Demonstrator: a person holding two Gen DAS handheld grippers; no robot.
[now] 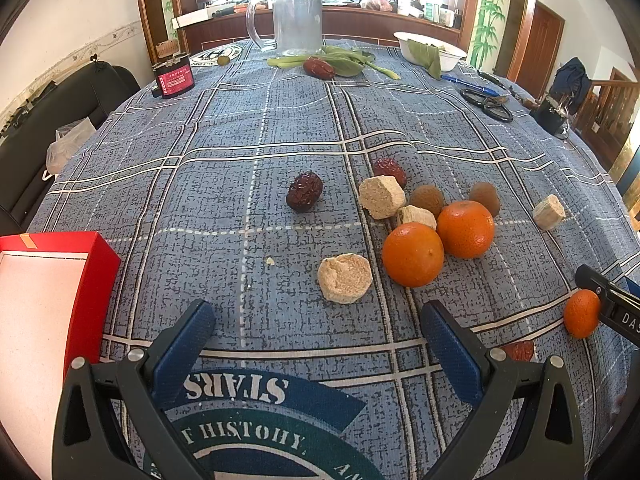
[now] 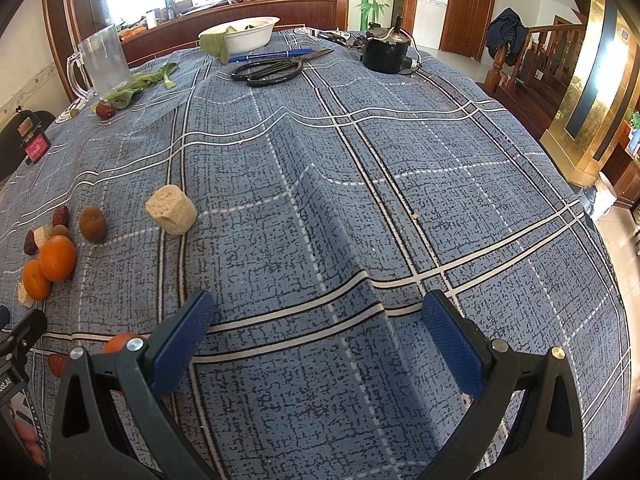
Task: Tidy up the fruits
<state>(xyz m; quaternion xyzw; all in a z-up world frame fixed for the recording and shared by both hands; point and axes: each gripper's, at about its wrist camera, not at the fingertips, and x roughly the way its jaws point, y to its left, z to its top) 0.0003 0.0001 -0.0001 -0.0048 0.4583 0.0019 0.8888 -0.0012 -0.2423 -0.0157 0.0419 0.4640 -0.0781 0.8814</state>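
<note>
from my left gripper i see both blue pads spread wide with nothing between them, hovering over the blue plaid tablecloth. only this view shows the open red box at the left edge, and the main pile of fruit ahead: two oranges touching each other, two brown kiwis just behind them, a dark red date off to the left, and pale crumbly cake pieces among them. a smaller orange sits at the right edge, against a black gripper part.

my right gripper is also wide open and empty, over a raised fold in the cloth. here the fruit pile is squeezed against the left edge, with one kiwi and one cake piece set apart from it. this view gives the clear look at the black scissors, a blue pen, the white bowl and a black round device at the far end. the clear plastic jug and the leafy greens beside it show in both.
</note>
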